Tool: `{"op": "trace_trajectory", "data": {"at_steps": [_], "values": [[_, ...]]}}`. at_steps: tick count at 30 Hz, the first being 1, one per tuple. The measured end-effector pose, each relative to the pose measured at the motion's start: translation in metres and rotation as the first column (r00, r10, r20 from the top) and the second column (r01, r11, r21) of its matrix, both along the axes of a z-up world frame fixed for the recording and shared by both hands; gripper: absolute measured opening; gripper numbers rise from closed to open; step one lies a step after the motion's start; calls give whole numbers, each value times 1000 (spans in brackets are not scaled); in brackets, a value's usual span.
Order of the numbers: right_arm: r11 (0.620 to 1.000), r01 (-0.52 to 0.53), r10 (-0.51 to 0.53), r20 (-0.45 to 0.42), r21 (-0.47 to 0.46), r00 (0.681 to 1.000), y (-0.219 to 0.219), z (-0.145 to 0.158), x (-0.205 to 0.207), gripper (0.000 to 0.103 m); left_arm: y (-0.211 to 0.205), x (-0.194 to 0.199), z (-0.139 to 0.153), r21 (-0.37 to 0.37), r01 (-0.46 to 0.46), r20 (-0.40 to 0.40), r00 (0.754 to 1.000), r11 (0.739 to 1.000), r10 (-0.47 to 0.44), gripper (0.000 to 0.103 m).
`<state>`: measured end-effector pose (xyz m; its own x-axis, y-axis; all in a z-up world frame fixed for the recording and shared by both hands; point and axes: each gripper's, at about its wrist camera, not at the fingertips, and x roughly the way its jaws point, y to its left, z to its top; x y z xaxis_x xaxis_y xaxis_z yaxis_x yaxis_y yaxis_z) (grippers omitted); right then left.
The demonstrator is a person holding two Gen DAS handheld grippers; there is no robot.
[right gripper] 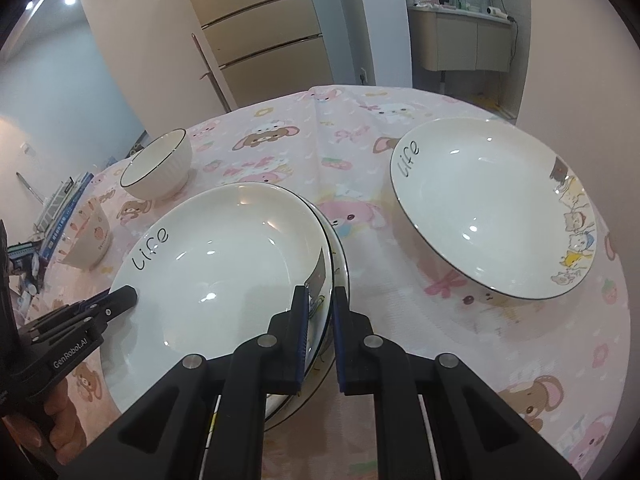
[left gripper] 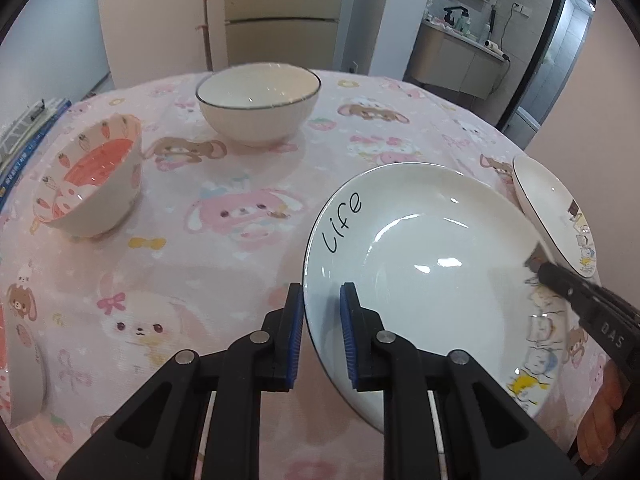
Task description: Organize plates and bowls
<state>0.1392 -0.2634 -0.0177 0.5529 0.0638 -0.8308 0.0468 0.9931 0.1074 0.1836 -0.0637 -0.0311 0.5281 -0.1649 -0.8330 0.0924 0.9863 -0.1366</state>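
Observation:
A white deep plate marked "Life" [left gripper: 432,264] lies on top of another plate [right gripper: 338,256] on the pink tablecloth. My left gripper [left gripper: 322,312] straddles its left rim with the jaws a little apart. My right gripper [right gripper: 321,316] straddles its right rim with a small gap to the rim; it shows in the left wrist view [left gripper: 560,280]. The left gripper shows in the right wrist view [right gripper: 120,300]. A second "Life" plate [right gripper: 492,208] lies alone at the right. A white bowl with a dark rim [left gripper: 258,104] and a strawberry-print bowl [left gripper: 92,176] stand further off.
Books and papers [left gripper: 28,132] lie at the table's left edge. Another dish's rim [left gripper: 24,376] shows at the near left. A fridge [right gripper: 256,28] and a stick [right gripper: 210,72] stand behind the table, and a bathroom counter [right gripper: 460,36] lies beyond.

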Motion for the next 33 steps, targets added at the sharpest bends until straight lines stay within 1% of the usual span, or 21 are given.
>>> {"op": "trace_trajectory", "data": {"at_steps": [2, 3, 4, 6, 8, 11, 13, 14, 15, 16, 18, 20, 22, 24, 27, 28, 29, 30, 31, 32, 33], "values": [[997, 6, -2, 58, -73, 998, 3, 7, -4, 12, -2, 0, -1, 19, -2, 6, 1000, 1000, 2, 15], [997, -9, 14, 69, -72, 997, 4, 9, -5, 12, -3, 0, -1, 27, -1, 11, 1000, 1000, 0, 15], [997, -18, 22, 63, -69, 998, 4, 9, -4, 12, -4, 0, -1, 30, -1, 12, 1000, 1000, 0, 15], [998, -24, 25, 27, -63, 999, 5, 5, -1, 12, -4, 0, -1, 28, -1, 11, 1000, 1000, 0, 15], [999, -17, 18, 12, -46, 1000, 1, 2, 1, 12, -3, 0, -1, 24, -1, 10, 1000, 1000, 1, 15], [1000, 0, 1, 30, -30, 1000, -4, 6, 0, 12, -3, 0, -1, 22, -3, 13, 1000, 1000, 3, 15], [999, 8, -6, 55, -34, 998, -5, 9, -2, 12, -3, -5, 2, 31, -18, 48, 999, 999, 16, 17], [999, 10, -7, 61, -38, 998, -5, 10, -4, 12, -3, -7, 6, 40, -19, 71, 997, 999, 17, 20], [999, 11, -8, 65, -43, 998, -4, 11, -4, 12, -5, -10, 10, 51, -14, 98, 995, 999, 9, 31], [999, 10, -7, 65, -43, 998, -4, 11, -4, 12, -6, -13, 14, 57, -7, 130, 992, 998, 0, 46], [999, 5, -2, 66, -34, 998, -5, 12, -4, 12, -8, -20, 24, 66, -6, 194, 981, 998, -7, 53], [999, 6, -4, 74, -32, 997, -5, 14, -5, 12, -10, -25, 31, 86, -1, 243, 970, 996, -20, 57], [1000, 9, -7, 85, -28, 996, -6, 16, -6, 12, -13, -28, 36, 98, 5, 278, 960, 995, -32, 70], [1000, 12, -10, 105, -18, 994, -7, 19, -8, 12, -14, -32, 41, 99, 2, 310, 950, 995, -33, 76], [1000, 21, -22, 151, 4, 988, -9, 26, -13, 12, -13, -35, 49, 92, 15, 334, 941, 996, -45, 86], [999, 28, -31, 171, 17, 985, -10, 28, -15, 19, -11, -36, 52, 87, 7, 341, 939, 996, -37, 87], [999, 34, -38, 190, 26, 981, -11, 30, -17, 38, -9, -37, 55, 77, 0, 350, 936, 997, -27, 87], [999, 37, -43, 206, 31, 978, -12, 33, -19, 50, -6, -38, 58, 67, -5, 358, 933, 998, -20, 87], [999, 41, -48, 233, 34, 971, -12, 37, -22, 69, -3, -41, 62, 54, -10, 365, 931, 998, -11, 88], [998, 46, -53, 264, 33, 963, -13, 42, -27, 72, 1, -44, 66, 38, -15, 376, 927, 999, -1, 89], [998, 54, -55, 306, 13, 950, -12, 50, -33, 72, 4, -48, 70, 27, -18, 388, 922, 999, 6, 93]]}}
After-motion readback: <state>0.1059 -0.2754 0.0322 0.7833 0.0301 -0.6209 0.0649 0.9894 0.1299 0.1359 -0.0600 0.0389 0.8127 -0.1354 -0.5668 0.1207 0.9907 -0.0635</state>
